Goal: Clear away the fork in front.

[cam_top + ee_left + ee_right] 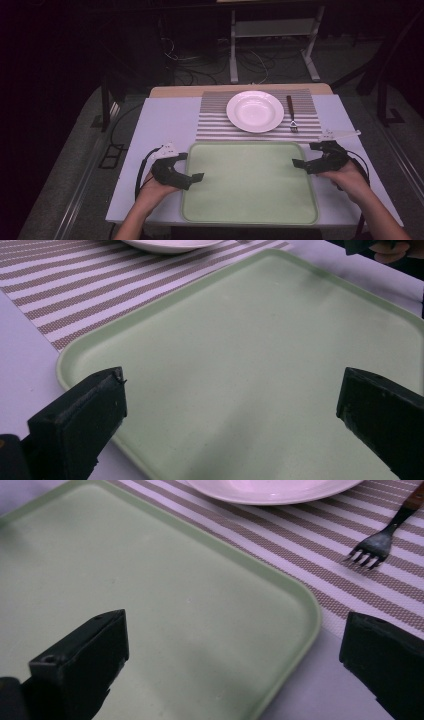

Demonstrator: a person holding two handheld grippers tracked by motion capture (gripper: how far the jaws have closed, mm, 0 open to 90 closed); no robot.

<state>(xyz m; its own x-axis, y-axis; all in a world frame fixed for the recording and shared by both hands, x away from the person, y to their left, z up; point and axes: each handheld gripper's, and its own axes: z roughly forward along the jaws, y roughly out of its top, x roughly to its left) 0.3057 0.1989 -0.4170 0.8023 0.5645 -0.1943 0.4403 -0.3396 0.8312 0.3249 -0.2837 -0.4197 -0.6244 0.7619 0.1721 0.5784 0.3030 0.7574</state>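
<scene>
A pale green tray (250, 205) lies empty at the near middle of the table. My left gripper (190, 167) hangs open over the tray's left rim (62, 365), its jaws wide apart with nothing between them. At the tray's right rim (312, 615) my right gripper (306, 156) is open too, one jaw over the tray and one beyond the rim. Behind the tray, a white plate (255, 111) and a wooden-handled fork (291, 114) rest on a striped placemat (215, 125). The fork (382, 535) points its tines toward the tray.
The white table top (160, 125) shows bare at the left of the placemat. Beyond the table's far edge stand a white frame (272, 30) and loose cables on a dark floor. A metal rail runs along the floor at the left.
</scene>
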